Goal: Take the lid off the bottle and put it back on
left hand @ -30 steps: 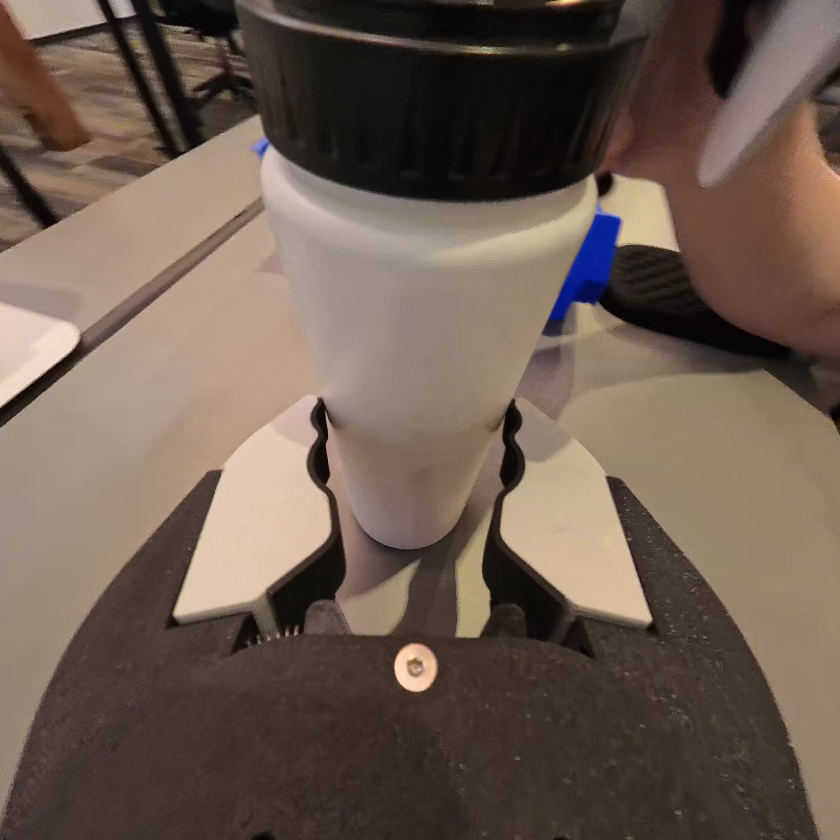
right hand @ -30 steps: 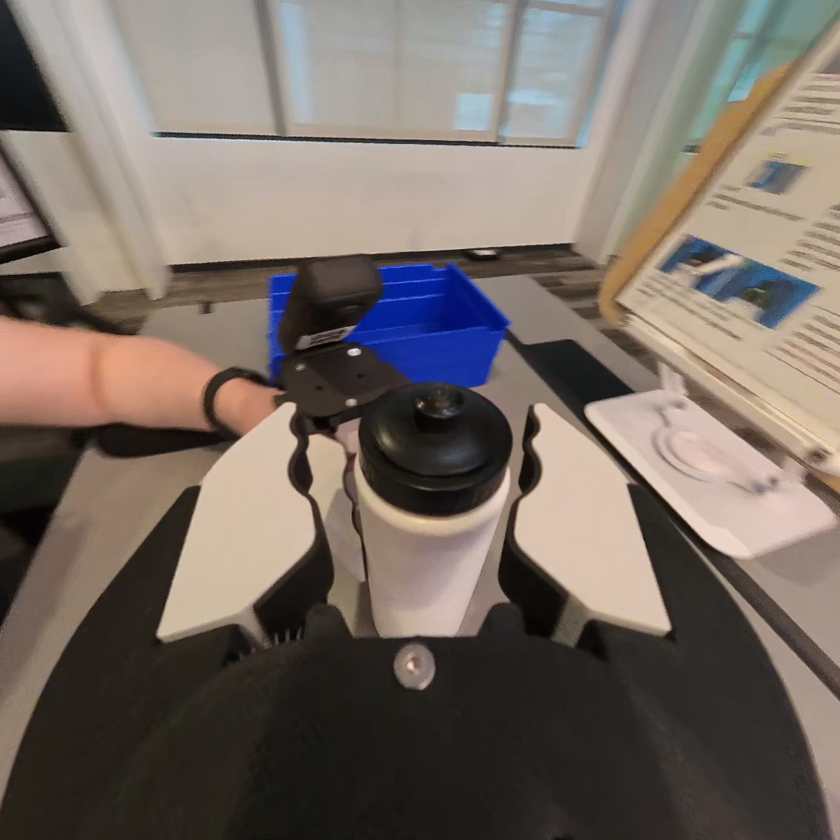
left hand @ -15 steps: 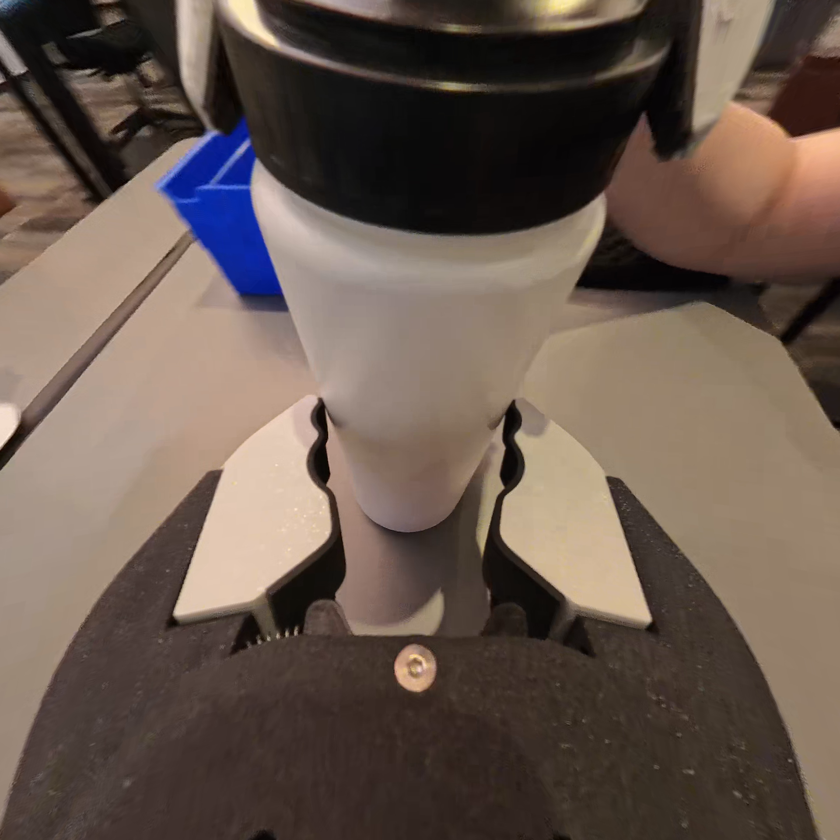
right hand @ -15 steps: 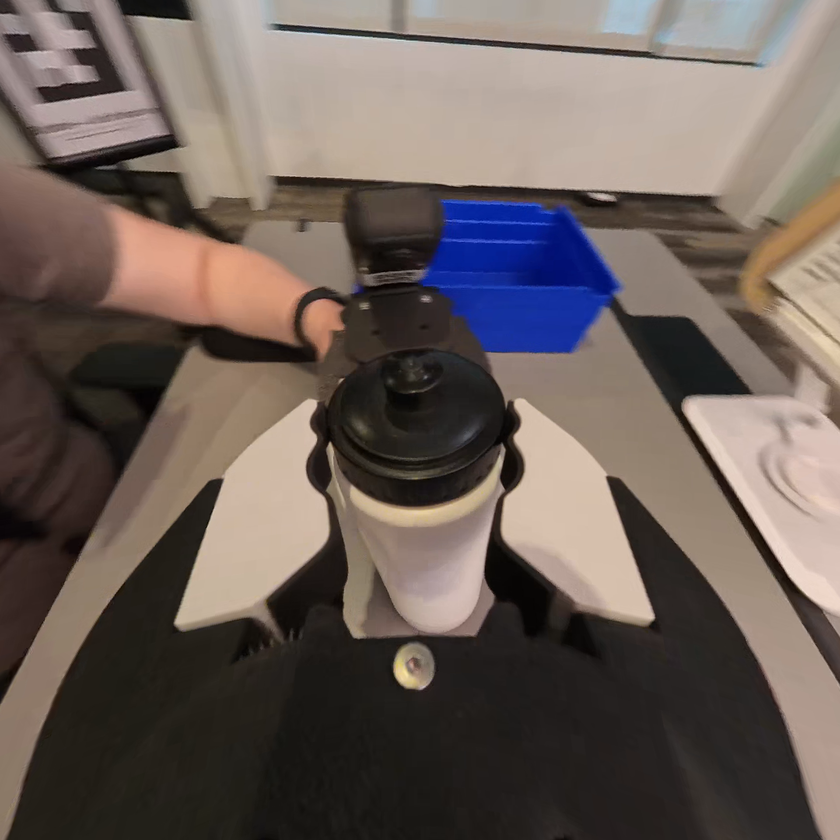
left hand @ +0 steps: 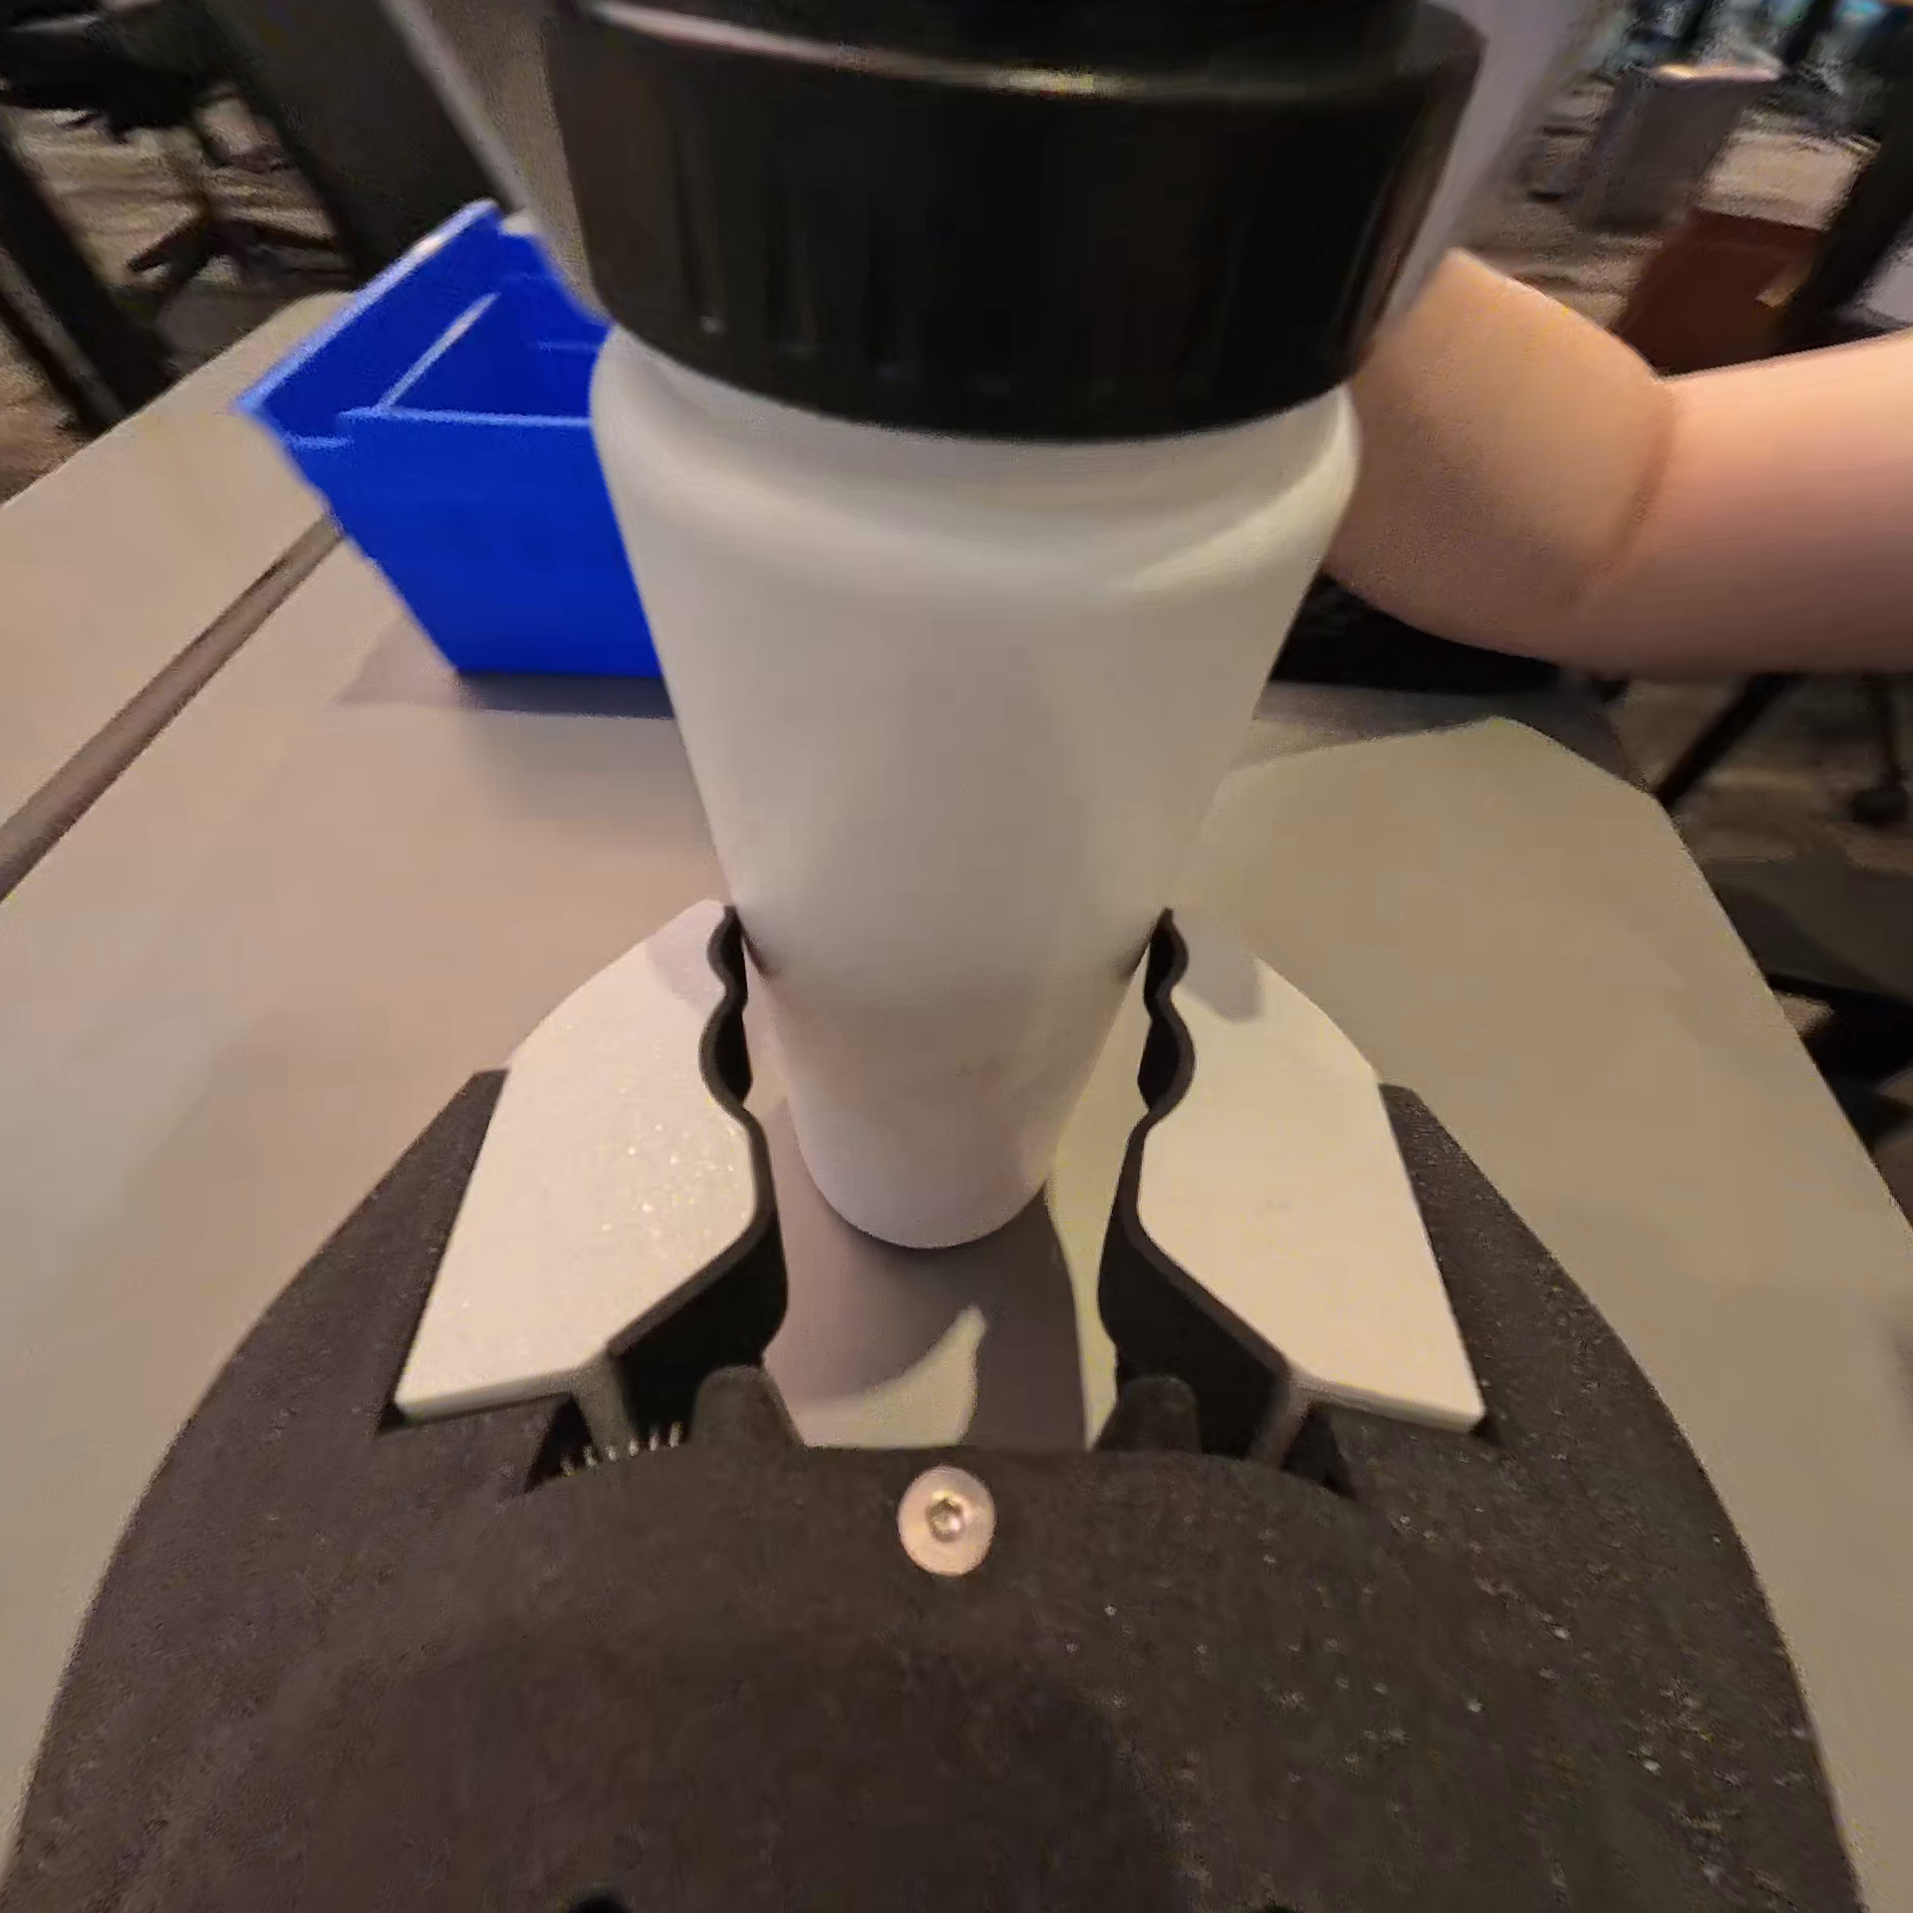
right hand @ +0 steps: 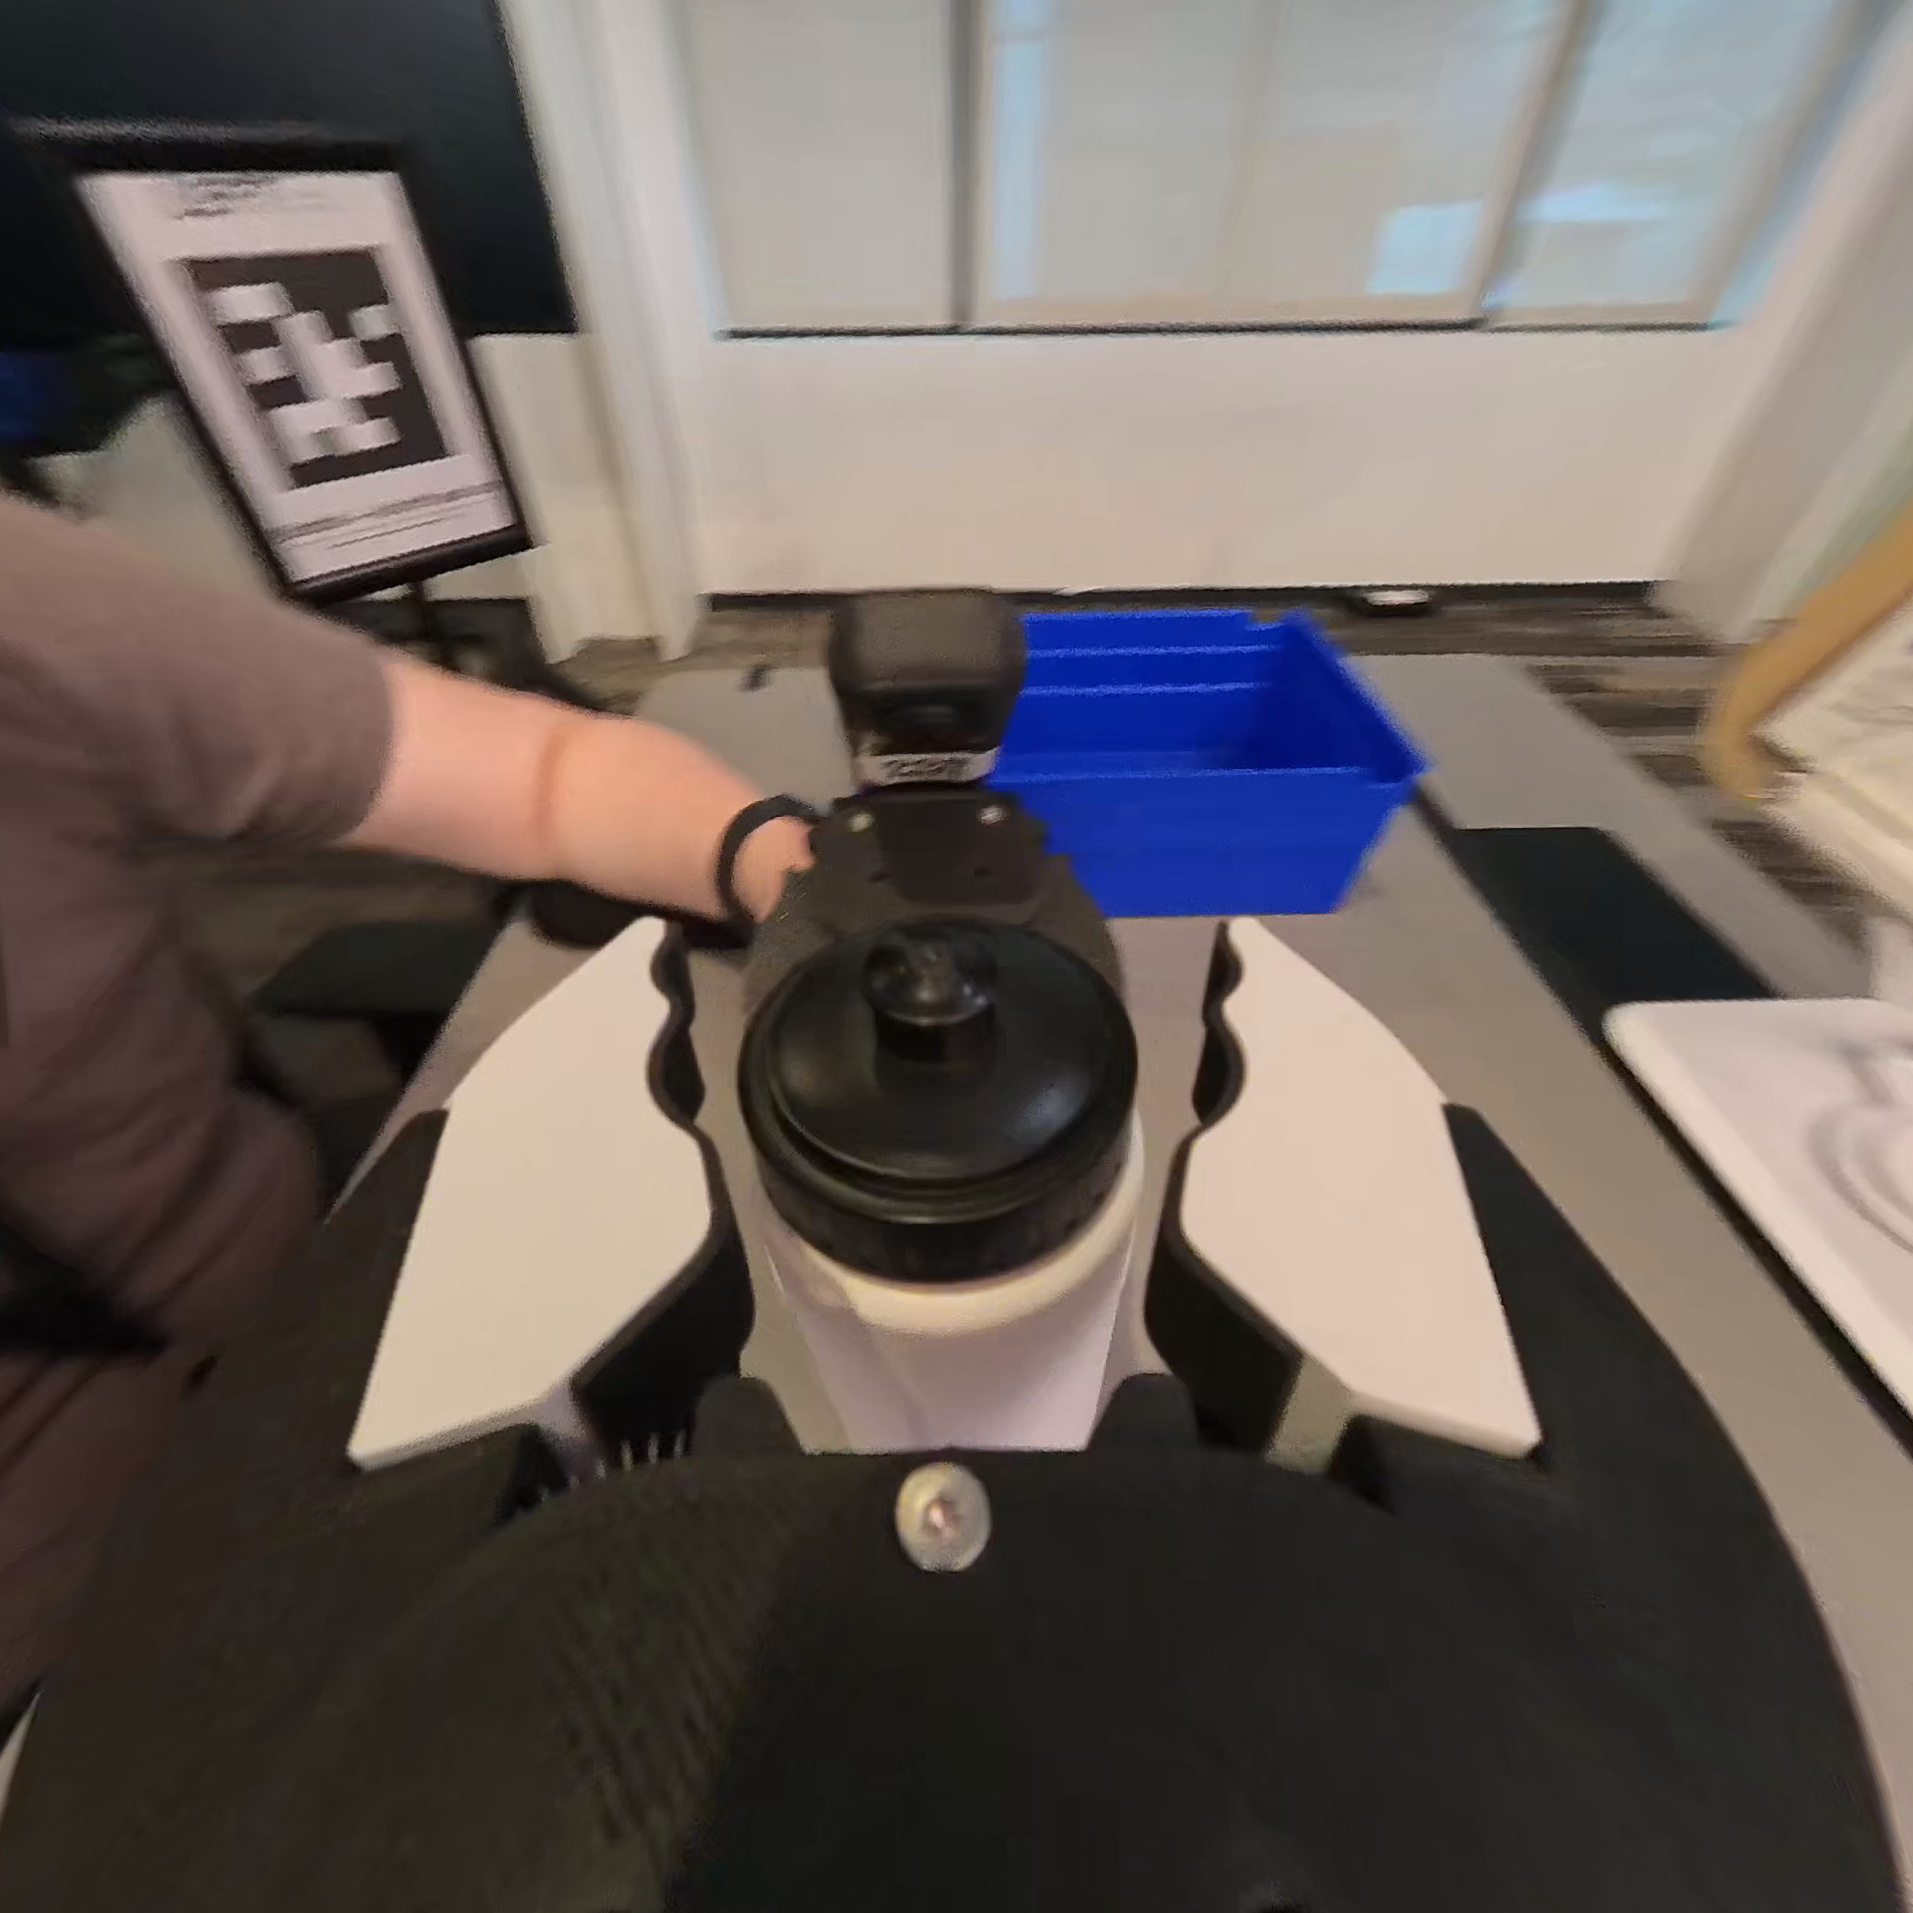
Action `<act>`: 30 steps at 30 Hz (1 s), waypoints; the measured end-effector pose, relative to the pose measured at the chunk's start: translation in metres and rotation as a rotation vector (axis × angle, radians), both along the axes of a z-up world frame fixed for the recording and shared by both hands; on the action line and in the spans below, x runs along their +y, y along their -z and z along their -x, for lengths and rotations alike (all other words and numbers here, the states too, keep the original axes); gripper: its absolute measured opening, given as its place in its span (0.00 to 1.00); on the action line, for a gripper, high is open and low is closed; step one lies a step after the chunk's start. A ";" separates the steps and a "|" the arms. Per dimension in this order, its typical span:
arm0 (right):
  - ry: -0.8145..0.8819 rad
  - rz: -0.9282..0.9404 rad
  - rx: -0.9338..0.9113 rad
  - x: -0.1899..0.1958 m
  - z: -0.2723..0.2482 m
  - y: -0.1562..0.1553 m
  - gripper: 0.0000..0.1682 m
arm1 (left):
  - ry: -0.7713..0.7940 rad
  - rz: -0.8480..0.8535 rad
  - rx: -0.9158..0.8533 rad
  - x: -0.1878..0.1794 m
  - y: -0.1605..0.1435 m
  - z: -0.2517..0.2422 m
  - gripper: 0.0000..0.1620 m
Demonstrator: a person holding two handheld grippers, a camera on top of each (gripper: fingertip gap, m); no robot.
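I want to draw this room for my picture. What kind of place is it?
Probably an office or lab workroom: grey tables, a blue storage bin, and a checkered marker board on a stand by big windows.

You face a white wall [right hand: 1139, 466] with bright windows [right hand: 1190, 155] at twelve o'clock. At ten o'clock a framed sign [right hand: 300, 362] stands on dark floor [right hand: 580, 642]. The grey table [left hand: 259, 880] stretches ahead.
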State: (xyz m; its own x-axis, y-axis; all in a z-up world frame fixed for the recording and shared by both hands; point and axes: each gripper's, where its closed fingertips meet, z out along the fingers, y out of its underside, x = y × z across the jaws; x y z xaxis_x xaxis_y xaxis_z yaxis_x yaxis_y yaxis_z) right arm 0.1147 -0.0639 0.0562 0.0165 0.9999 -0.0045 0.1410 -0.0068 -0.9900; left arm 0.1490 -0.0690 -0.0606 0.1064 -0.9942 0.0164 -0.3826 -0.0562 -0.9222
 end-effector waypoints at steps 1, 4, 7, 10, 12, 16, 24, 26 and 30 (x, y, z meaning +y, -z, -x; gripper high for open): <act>0.087 0.003 0.027 0.011 0.000 -0.004 0.57 | -0.046 0.012 -0.008 0.008 0.000 0.003 0.46; 0.301 0.035 0.069 0.034 -0.001 -0.010 0.57 | -0.162 0.039 -0.030 0.026 -0.001 0.010 0.46; 0.404 0.079 -0.008 0.040 0.003 0.004 0.57 | -0.227 0.057 -0.047 0.034 -0.002 0.014 0.46; 0.463 0.085 -0.087 0.042 0.007 0.018 0.54 | -0.257 0.048 -0.050 0.038 -0.002 0.015 0.46; 0.480 0.040 -0.104 0.044 0.005 0.019 0.46 | -0.253 0.027 -0.036 0.036 -0.001 0.014 0.46; 0.281 0.021 -0.174 0.026 0.007 0.021 0.46 | -0.153 0.021 -0.015 0.026 -0.001 0.012 0.46; -0.352 0.027 -0.151 -0.054 -0.014 0.021 0.46 | 0.247 0.022 0.002 -0.042 0.001 -0.006 0.46; -0.438 0.038 -0.124 -0.067 -0.014 0.020 0.46 | 0.319 0.032 -0.003 -0.055 0.001 -0.006 0.46; -0.464 0.037 -0.113 -0.071 -0.013 0.019 0.46 | 0.350 0.022 -0.004 -0.062 0.001 -0.007 0.46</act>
